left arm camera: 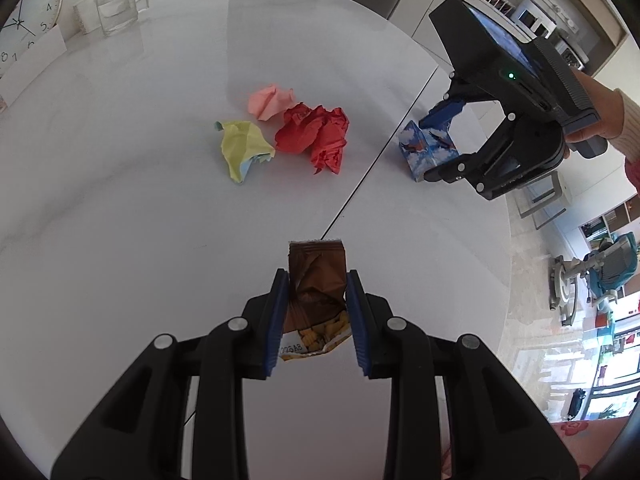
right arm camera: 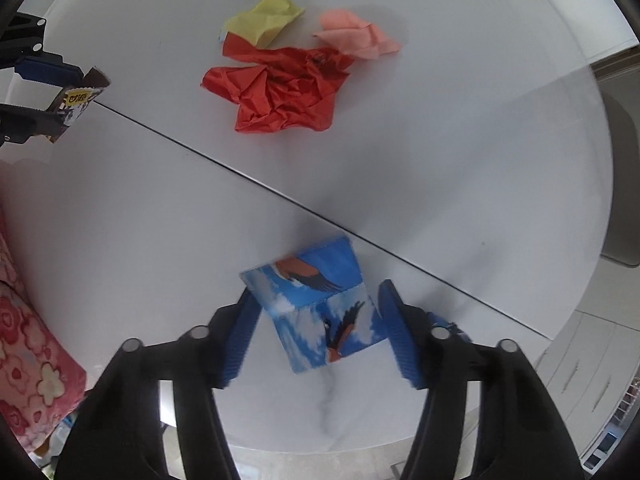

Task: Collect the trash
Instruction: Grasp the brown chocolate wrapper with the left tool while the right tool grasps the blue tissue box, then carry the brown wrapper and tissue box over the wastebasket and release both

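My left gripper is clamped on a crumpled brown-and-yellow foil snack wrapper, w/ both blue ribbed pads pressed on its sides. The wrapper hangs lifted above the white glossy surface, its torn end toward the camera. From the right wrist view, that same left gripper shows at the far left edge, wrapper pinched between its pads.

My right gripper points down at a small blue cardboard box printed w/ clouds and orange-winged birds. The box sits on the surface btwn the two blue pads, tilted at an angle to them. The left pad touches or nearly touches the box's corner; the right pad stands just beside it w/ a thin gap. So jaws are partly open around the box, not gripping it. A dark seam in the surface runs just beyond the box.

Further out, near the middle of the surface, lie three crumpled paper wads: a large red one, a yellow one touching it, and a pink one close beside both. They are well apart from either gripper.

At the far edge in the left wrist view stand a clear glass mug and a round white clock.
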`<state>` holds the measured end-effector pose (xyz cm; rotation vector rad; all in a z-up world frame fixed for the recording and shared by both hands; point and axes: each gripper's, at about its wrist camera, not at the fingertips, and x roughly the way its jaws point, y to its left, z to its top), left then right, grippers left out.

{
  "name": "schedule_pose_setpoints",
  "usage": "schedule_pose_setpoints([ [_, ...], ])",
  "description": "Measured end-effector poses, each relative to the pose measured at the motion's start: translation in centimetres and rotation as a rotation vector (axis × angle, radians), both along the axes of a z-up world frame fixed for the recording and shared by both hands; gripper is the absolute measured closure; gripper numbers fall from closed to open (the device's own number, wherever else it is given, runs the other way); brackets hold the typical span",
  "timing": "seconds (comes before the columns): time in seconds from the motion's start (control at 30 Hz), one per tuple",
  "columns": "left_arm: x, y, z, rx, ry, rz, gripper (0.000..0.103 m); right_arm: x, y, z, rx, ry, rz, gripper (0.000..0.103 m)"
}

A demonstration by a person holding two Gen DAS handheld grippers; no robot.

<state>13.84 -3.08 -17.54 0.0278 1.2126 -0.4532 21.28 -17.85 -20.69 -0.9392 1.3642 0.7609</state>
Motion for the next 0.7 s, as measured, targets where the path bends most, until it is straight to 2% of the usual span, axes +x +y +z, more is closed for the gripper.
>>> schedule_pose_setpoints([
  [0.03, 0.0, 0.1, 0.0, -0.001, 0.001, 0.003, 0.074, -0.1, 0.1, 0.2, 0.015, 0.003, -0.023, 0.048],
  [0.13, -0.1, 0.1, 0.2, -0.001, -0.004, 0.005, 0.074, -0.5, 0.0, 1.1, 0.085, -0.001, -0.103, 0.050],
  [0.33, -1.1, -0.9, 1.3, -0.008, -0.026, -0.038, 0.074, -3.4, -1.6, 5.1, 0.326, -0.054, -0.368, 0.050],
  [0.43, -2.3, -2.4, 2.0, -0.027, -0.030, -0.089, 0.074, -7.6, -4.2, 7.1, 0.441, -0.098, -0.549, 0.050],
  [0.53, -4.1, -4.8, 2.6, -0.053, -0.023, -0.163, 0.074, -12.6, -8.3, 8.1, 0.510, -0.135, -0.700, 0.050],
  [0.57, -4.9, -6.1, 2.8, -0.055, -0.024, -0.202, 0.074, -13.4, -9.6, 8.4, 0.519, -0.144, -0.742, 0.050],
  [0.7, -8.3, -11.0, 3.3, -0.063, -0.017, -0.353, 0.074, -20.6, -13.9, 8.4, 0.530, -0.191, -0.918, 0.050],
])
